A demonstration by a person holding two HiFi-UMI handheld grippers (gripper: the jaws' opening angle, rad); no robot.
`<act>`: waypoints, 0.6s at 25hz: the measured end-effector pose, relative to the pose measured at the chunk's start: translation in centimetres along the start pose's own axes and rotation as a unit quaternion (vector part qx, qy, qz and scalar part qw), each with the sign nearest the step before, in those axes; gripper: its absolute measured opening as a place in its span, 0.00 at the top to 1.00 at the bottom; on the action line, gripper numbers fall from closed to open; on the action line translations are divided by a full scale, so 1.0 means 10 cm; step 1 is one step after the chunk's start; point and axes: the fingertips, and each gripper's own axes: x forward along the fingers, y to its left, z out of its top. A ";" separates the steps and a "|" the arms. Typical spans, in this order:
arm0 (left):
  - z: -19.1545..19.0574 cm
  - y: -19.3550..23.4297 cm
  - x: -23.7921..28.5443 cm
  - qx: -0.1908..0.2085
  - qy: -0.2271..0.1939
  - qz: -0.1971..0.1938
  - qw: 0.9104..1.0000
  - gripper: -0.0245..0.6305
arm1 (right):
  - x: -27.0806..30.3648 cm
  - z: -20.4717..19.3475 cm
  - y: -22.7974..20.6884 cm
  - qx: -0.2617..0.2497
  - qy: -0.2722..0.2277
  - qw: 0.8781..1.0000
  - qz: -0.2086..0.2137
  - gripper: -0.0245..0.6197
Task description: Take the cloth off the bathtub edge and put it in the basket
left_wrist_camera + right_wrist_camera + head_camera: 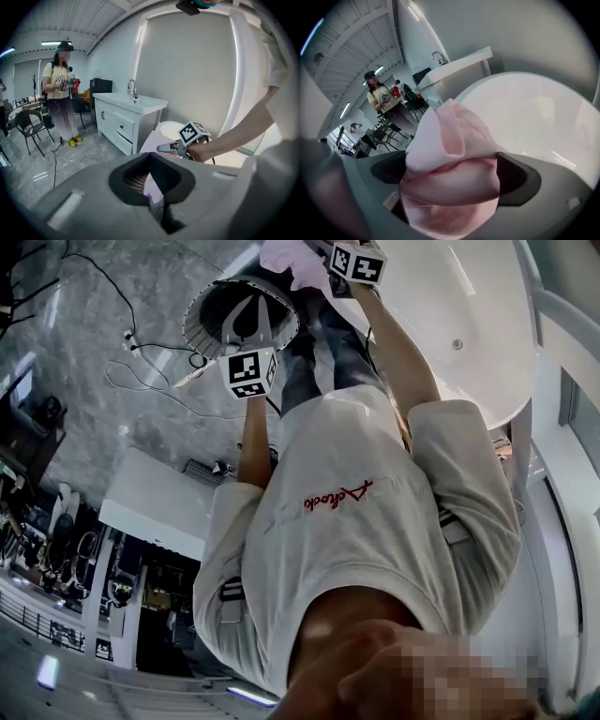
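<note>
The pink cloth (pixel 286 257) is bunched at the top of the head view, between the round wicker basket (pixel 202 310) and the white bathtub (pixel 450 334). My right gripper (pixel 319 261) is at the cloth. In the right gripper view its jaws stand wide apart with the cloth (pixel 445 140) heaped between them and the bathtub (pixel 525 117) behind. My left gripper (pixel 251 304) hangs over the basket with its tips together. The left gripper view shows wicker through its hollow, and beyond it the right gripper (pixel 168 147) with the cloth (pixel 152 140).
A white vanity cabinet (pixel 126 112) with a tap stands by the wall left of the tub. Another person (pixel 61 93) stands further off near dark chairs (pixel 28 126). Cables (pixel 150 371) trail over the grey floor beside the basket.
</note>
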 end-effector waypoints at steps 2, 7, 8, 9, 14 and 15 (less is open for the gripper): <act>-0.02 0.05 -0.02 -0.003 0.002 0.005 1.000 0.96 | 0.10 -0.10 -0.04 0.007 0.016 1.000 -0.009 0.04; -0.02 0.13 -0.06 -0.007 0.003 0.014 1.000 0.96 | 0.21 -0.17 0.00 0.047 0.031 0.998 0.010 0.04; -0.02 0.13 -0.07 -0.008 0.004 0.015 1.000 0.96 | 0.21 -0.18 0.00 0.050 0.033 0.998 0.015 0.04; -0.03 0.13 -0.06 -0.008 0.004 0.015 1.000 0.96 | 0.21 -0.19 0.00 0.052 0.035 0.998 0.018 0.04; -0.01 0.12 -0.04 -0.004 0.004 0.011 1.000 0.96 | 0.18 -0.19 0.05 0.038 0.041 0.998 0.023 0.17; 0.00 0.11 -0.03 -0.001 0.004 0.010 1.000 0.96 | 0.17 -0.19 0.09 0.025 0.042 0.999 0.021 0.21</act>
